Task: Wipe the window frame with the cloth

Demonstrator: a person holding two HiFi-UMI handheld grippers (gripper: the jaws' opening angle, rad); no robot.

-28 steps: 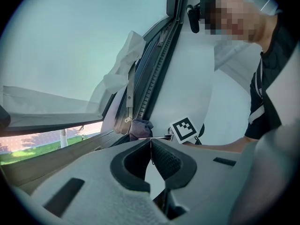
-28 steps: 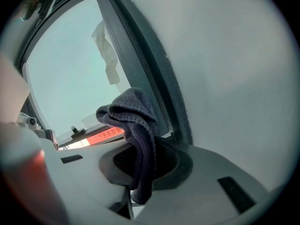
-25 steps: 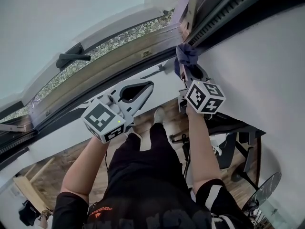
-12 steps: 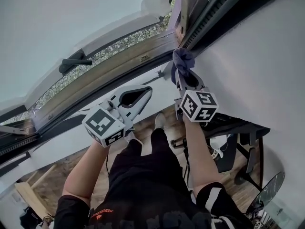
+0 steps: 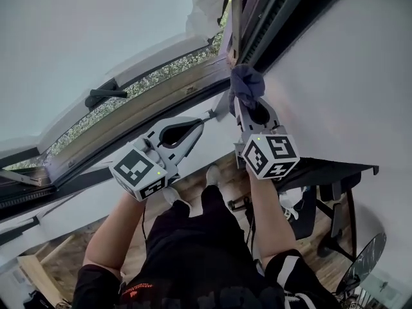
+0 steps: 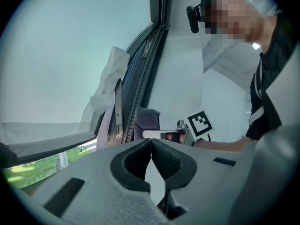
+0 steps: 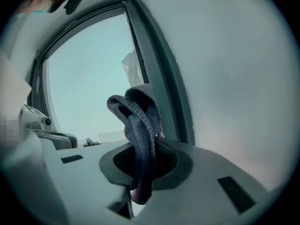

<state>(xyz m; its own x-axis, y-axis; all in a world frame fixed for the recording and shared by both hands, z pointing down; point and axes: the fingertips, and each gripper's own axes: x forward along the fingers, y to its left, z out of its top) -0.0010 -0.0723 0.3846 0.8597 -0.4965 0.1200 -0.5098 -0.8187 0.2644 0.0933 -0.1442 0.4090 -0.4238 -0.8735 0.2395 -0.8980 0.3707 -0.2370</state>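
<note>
So, head view first: the right gripper (image 5: pixel 248 107) is held up at the window frame (image 5: pixel 278 19) with a bunched dark blue cloth (image 5: pixel 246 81) sticking out past its tips. The cloth sits right at the corner where the dark upright of the frame meets the bottom rail, just beside the white wall (image 5: pixel 347 82). Looks like it's touching the frame, though I can't swear to it from this angle. The left gripper (image 5: pixel 201 123) hangs lower and to the left, short of the frame, pointing up toward it. A black window handle (image 5: pixel 103 96) sits on the sash further left, and down below you can see the person's black shorts (image 5: pixel 193 250) and a wood floor (image 5: pixel 226 170). Left gripper view: the two dark pads meet at their tips, clenched on nothing, with just a hollow behind where they touch. Past them there's the cloth up at the frame with the right gripper next to it, plus a crumpled white sheet (image 6: pixel 108 86) by the glass. Right gripper view: the jaws are clamped on the cloth, which runs down between them and loops up in folds above the tips. The frame's dark upright is right behind it and the wall is off to the right.
</note>
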